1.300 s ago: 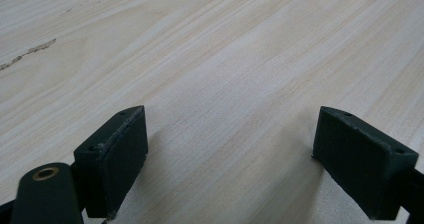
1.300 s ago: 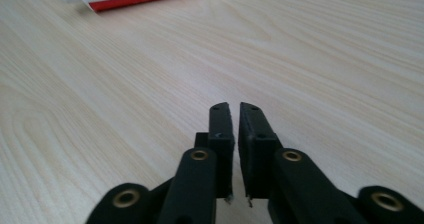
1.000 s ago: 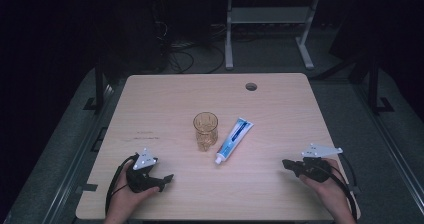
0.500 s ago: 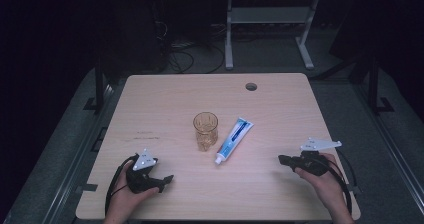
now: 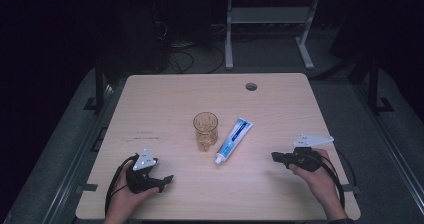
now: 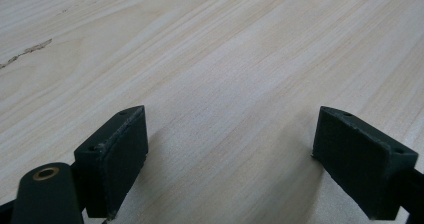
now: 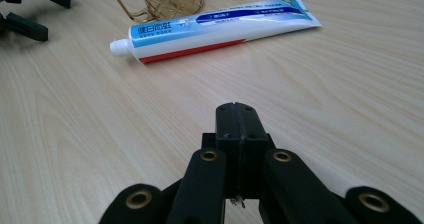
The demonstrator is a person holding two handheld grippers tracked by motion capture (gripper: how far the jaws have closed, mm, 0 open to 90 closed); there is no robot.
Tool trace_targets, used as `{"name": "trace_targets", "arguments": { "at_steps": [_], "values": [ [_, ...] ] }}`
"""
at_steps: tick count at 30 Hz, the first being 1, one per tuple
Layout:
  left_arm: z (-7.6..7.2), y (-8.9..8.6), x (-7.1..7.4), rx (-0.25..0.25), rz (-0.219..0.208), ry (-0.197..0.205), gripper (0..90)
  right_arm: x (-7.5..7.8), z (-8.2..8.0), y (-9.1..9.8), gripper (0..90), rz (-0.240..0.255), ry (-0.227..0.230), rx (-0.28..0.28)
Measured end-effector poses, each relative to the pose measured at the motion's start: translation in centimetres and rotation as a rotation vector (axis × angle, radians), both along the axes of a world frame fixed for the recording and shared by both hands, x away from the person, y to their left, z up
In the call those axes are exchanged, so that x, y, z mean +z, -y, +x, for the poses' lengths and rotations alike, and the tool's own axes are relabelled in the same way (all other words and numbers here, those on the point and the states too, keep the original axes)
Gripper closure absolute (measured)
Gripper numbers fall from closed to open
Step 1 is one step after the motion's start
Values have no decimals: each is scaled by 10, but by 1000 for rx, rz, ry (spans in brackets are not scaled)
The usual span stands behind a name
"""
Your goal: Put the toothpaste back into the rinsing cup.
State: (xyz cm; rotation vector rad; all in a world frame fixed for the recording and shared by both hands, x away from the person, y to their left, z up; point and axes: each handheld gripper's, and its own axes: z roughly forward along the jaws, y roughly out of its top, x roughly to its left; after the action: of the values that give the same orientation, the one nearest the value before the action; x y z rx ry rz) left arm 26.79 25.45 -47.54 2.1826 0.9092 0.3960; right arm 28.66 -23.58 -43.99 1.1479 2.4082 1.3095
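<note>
An amber ribbed glass point(image 5: 205, 130) stands upright near the table's middle, and a blue and white toothpaste tube point(image 5: 233, 139) lies just right of it, cap toward the front. In the right gripper view the tube point(image 7: 215, 26) lies across the top, with the glass base point(image 7: 167, 1) behind it. My right gripper point(image 5: 276, 157) hovers at the front right, jaws pressed together with nothing between them point(image 7: 237, 116), pointing left toward the tube. My left gripper point(image 5: 166, 179) rests at the front left, its jaws wide apart over bare wood point(image 6: 230, 149).
The light wooden table point(image 5: 165, 99) has a round cable hole point(image 5: 251, 86) at the back right. In the right gripper view the left gripper point(image 7: 30, 9) sits at the far top left. Dark floor, cables and a metal stand lie beyond the table.
My right gripper has lifted a little and shifted left toward the toothpaste tube. The left gripper, the glass and the tube have stayed put.
</note>
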Motion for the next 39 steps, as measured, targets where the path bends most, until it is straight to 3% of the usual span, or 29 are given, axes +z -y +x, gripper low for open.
{"name": "trace_targets", "arguments": {
  "at_steps": [39],
  "values": [
    [0, 0, 0, 0, 0, 0, 137, 6, 25, -46, 899, 47, 5, 70]
  ]
}}
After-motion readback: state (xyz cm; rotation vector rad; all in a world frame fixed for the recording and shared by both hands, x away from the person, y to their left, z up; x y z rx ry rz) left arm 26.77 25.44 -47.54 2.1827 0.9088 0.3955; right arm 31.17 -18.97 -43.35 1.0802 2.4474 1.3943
